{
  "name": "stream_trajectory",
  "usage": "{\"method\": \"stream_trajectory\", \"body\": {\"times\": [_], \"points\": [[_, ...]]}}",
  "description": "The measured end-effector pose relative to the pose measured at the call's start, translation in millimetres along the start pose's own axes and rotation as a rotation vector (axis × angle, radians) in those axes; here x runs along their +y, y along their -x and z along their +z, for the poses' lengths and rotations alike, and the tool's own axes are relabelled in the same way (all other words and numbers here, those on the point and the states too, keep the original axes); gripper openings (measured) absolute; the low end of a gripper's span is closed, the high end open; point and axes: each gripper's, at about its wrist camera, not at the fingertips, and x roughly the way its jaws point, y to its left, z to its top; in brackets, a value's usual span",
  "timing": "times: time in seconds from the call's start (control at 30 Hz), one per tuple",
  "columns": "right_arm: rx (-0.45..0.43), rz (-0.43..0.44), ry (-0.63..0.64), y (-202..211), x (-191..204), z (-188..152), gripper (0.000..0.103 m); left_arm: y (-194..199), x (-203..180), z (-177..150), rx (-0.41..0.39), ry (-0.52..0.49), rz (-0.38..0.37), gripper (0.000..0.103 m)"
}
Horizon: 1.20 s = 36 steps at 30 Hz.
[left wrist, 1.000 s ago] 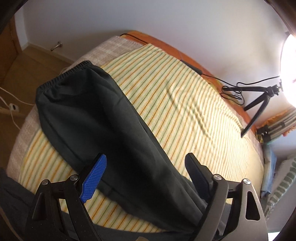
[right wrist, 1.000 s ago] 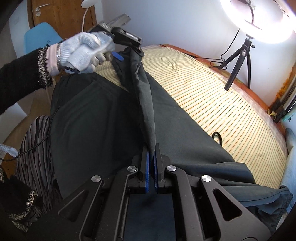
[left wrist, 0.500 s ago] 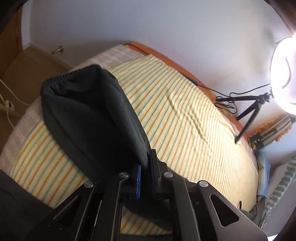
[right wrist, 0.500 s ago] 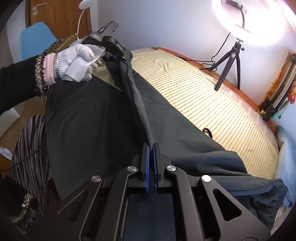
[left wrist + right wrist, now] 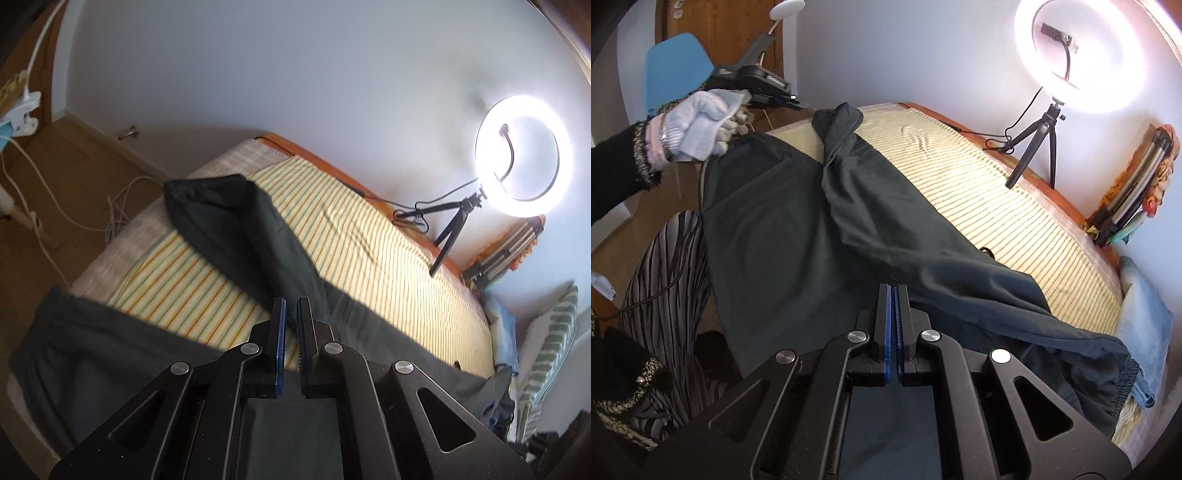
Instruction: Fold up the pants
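The dark pants (image 5: 783, 229) are lying spread across the striped sheet (image 5: 979, 192) of a bed, filling its near side. One leg is running along the bed's length toward the right, its elastic cuff (image 5: 1126, 384) hanging near the blue pillow (image 5: 1145, 325). The other leg is lying folded on top of the fabric, rising to a bunched peak at the far end of the bed. In the left wrist view this leg is stretching away over the sheet, its gathered hem (image 5: 199, 184) reaching the far edge of the mattress.

The right gripper (image 5: 894, 286) is pointing down over the middle of the pants, its blue pads pressed together. A crease of the cloth is ending right at the tips; whether any fabric is pinched there cannot be told.

The left gripper (image 5: 291, 301) is hovering above the bed with its jaws drawn in to a thin slit, and nothing is showing between them. From the right wrist view it is sitting in a white-gloved hand (image 5: 701, 129) just beside the bunched peak, apart from the cloth.

A lit ring light (image 5: 1078, 55) on a small tripod (image 5: 1034, 144) is standing at the far side against the wall, and a blue chair (image 5: 676, 70) is standing behind the gloved hand.
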Motion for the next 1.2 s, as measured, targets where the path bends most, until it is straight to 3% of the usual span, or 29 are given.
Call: {"method": "stream_trajectory", "body": {"times": [0.1, 0.13, 0.17, 0.23, 0.3, 0.4, 0.43, 0.47, 0.5, 0.53, 0.57, 0.6, 0.83, 1.03, 1.13, 1.2], "points": [[0.026, 0.042, -0.035, -21, -9, 10, 0.006, -1, 1, -4, 0.008, 0.006, -0.002, 0.004], [0.032, 0.046, -0.032, -27, -8, 13, 0.016, -1, 1, -4, 0.012, 0.009, -0.007, 0.004], [0.034, 0.044, -0.013, -33, -6, 17, 0.04, -1, 2, -4, 0.017, 0.012, -0.015, 0.004], [0.021, 0.018, 0.064, -47, 4, 25, 0.071, -4, -2, -4, 0.026, 0.008, -0.024, 0.004], [0.035, 0.015, 0.144, -62, 17, 31, 0.073, -4, -4, -4, 0.027, 0.0, -0.026, 0.004], [0.122, -0.044, 0.282, -96, 34, 32, 0.073, -9, -5, -1, 0.037, 0.016, -0.041, 0.006], [0.142, -0.06, 0.314, -104, 38, 30, 0.073, -11, -5, 0, 0.042, 0.025, -0.052, 0.006], [0.16, -0.082, 0.34, -110, 40, 28, 0.073, -14, -5, 1, 0.048, 0.037, -0.059, 0.013], [0.182, -0.118, 0.363, -117, 41, 26, 0.071, -16, -4, 3, 0.054, 0.048, -0.064, 0.036], [0.193, -0.131, 0.367, -120, 40, 25, 0.048, -20, -3, 5, 0.062, 0.065, -0.078, 0.048], [0.217, -0.131, 0.351, -123, 36, 25, 0.012, -23, -2, 6, 0.07, 0.083, -0.094, 0.061], [0.227, -0.13, 0.328, -122, 32, 25, 0.002, -26, -2, 6, 0.079, 0.098, -0.109, 0.061], [0.105, -0.052, 0.167, -70, 17, 34, 0.002, -70, -2, 10, 0.201, 0.2, -0.107, 0.061], [0.074, -0.031, 0.182, -45, 28, 29, 0.002, -91, -7, 6, 0.22, 0.245, -0.079, 0.061], [0.071, -0.028, 0.188, -41, 34, 24, 0.002, -96, -9, 4, 0.219, 0.252, -0.067, 0.057], [0.073, -0.015, 0.187, -40, 36, 23, 0.002, -98, -10, 5, 0.207, 0.248, -0.054, 0.047]]}}
